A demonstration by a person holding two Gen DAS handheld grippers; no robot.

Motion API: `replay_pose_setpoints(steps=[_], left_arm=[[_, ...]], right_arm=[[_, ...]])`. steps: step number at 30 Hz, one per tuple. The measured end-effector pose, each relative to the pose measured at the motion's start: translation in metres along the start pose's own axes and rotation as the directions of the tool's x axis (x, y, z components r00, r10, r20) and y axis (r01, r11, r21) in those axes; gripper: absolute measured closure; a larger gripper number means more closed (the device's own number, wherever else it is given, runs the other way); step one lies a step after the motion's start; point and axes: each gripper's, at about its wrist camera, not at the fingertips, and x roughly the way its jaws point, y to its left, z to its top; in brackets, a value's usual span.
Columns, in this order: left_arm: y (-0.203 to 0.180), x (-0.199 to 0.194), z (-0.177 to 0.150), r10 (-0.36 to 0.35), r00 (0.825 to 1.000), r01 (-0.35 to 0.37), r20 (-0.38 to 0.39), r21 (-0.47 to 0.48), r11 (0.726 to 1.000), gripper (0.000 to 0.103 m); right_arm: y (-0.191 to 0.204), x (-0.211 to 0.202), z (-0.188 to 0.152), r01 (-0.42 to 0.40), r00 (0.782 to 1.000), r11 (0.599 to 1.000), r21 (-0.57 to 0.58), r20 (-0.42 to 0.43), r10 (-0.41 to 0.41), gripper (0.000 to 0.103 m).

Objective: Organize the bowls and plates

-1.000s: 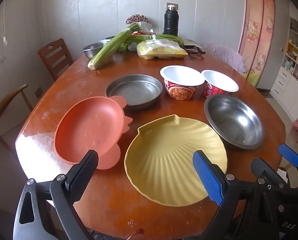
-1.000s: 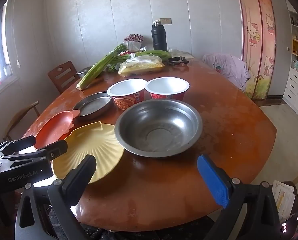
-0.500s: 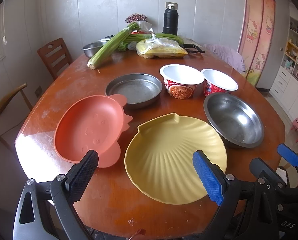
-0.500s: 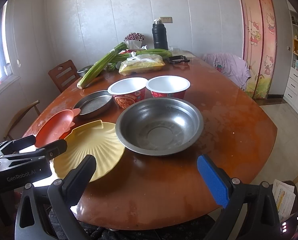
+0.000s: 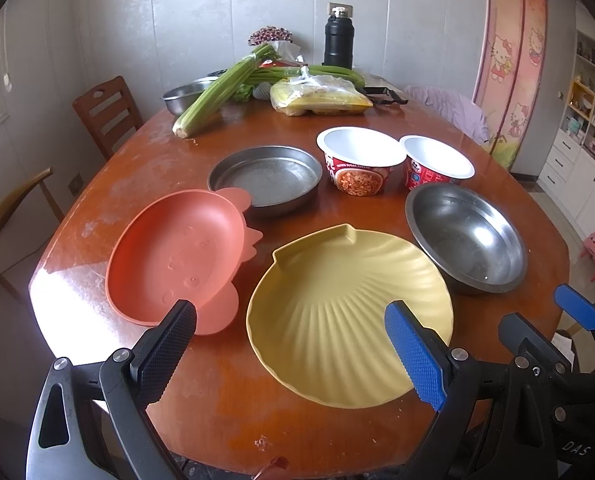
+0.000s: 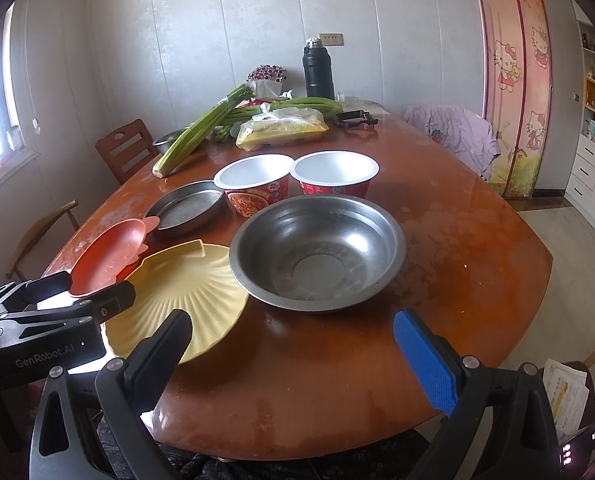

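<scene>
Yellow plate (image 5: 349, 312) just ahead of spread left claw (image 5: 297, 344), untouched

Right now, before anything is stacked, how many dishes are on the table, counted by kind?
Plastic plates: 2, orange plate and yellow shell plate
Metal pan: 1, flat metal pan
Metal bowls: 2, large steel bowl and far steel bowl behind the celery
Noodle cups: 2, and
Total: 7
</scene>
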Motion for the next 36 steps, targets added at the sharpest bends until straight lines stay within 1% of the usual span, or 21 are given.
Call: replay_pose_setpoints(steps=[12,24,36], left_arm=[[-0.0020,0.0007,-0.0026,-0.003,1.000,0.003,-0.009,0.010,1.000,0.008],[-0.0011,-0.0017,-0.0034,-0.001,1.000,0.001,-0.010,0.014,1.000,0.008],[0.0045,-0.0037,-0.0024,0.002,1.000,-0.002,-0.007,0.004,1.000,0.008]], right_arm=[[-0.0005,0.0009,-0.0003,0.020,1.000,1.000,0.001,-0.011,-0.020,0.002],[0.0027,0.0011,-0.0013,0.016,1.000,1.000,-0.013,-0.009,-0.016,0.002],[0.0065,-0.0046,0.0035,0.002,1.000,1.000,-0.019,0.013,-0.002,0.002]])
